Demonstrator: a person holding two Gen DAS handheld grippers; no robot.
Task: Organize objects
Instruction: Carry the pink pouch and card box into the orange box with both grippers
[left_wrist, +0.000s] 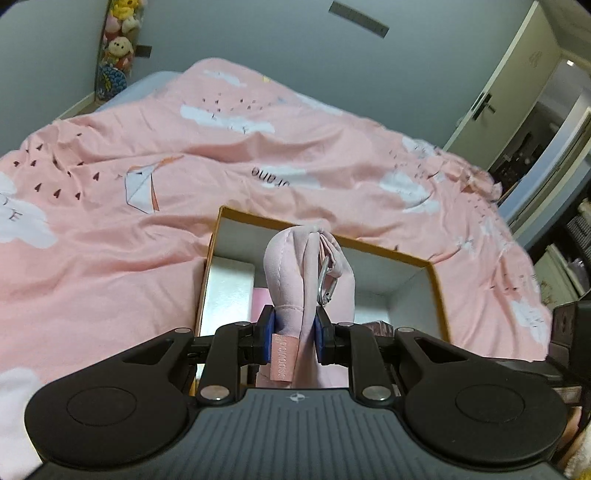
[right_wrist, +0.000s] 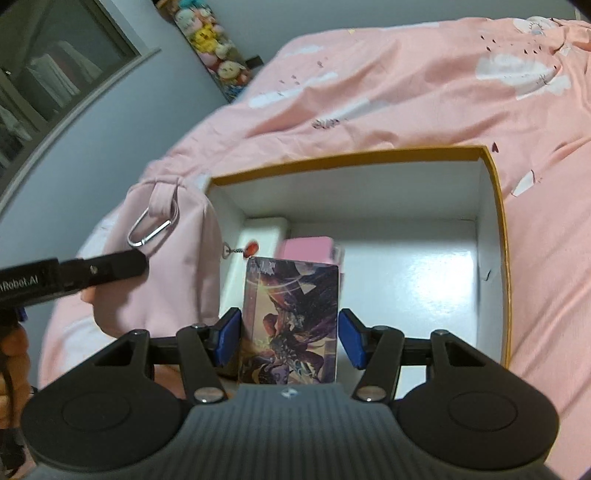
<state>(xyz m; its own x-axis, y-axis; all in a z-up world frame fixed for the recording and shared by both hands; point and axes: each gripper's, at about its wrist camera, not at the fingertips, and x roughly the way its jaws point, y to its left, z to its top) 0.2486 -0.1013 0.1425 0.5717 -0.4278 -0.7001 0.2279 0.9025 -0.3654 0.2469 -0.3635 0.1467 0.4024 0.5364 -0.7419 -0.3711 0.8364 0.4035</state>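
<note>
My left gripper (left_wrist: 291, 332) is shut on a pale pink fabric pouch (left_wrist: 306, 273) with a silver carabiner (left_wrist: 327, 282), held above the near left part of an open orange-rimmed box (left_wrist: 436, 280). In the right wrist view the pouch (right_wrist: 166, 258) hangs at the box's left wall (right_wrist: 229, 210). My right gripper (right_wrist: 290, 338) holds a dark illustrated card (right_wrist: 291, 317) upright between its blue pads over the box (right_wrist: 498, 206); the right pad shows a small gap. Inside lie a white box (right_wrist: 258, 236), a pink case (right_wrist: 306, 249) and a red charm (right_wrist: 252, 248).
The box sits on a bed with a pink cloud-print duvet (left_wrist: 147, 155). Plush toys (left_wrist: 118, 40) hang on the far wall. A white door (left_wrist: 517, 85) stands at the right, and a glass cabinet (right_wrist: 55, 81) at the left in the right wrist view.
</note>
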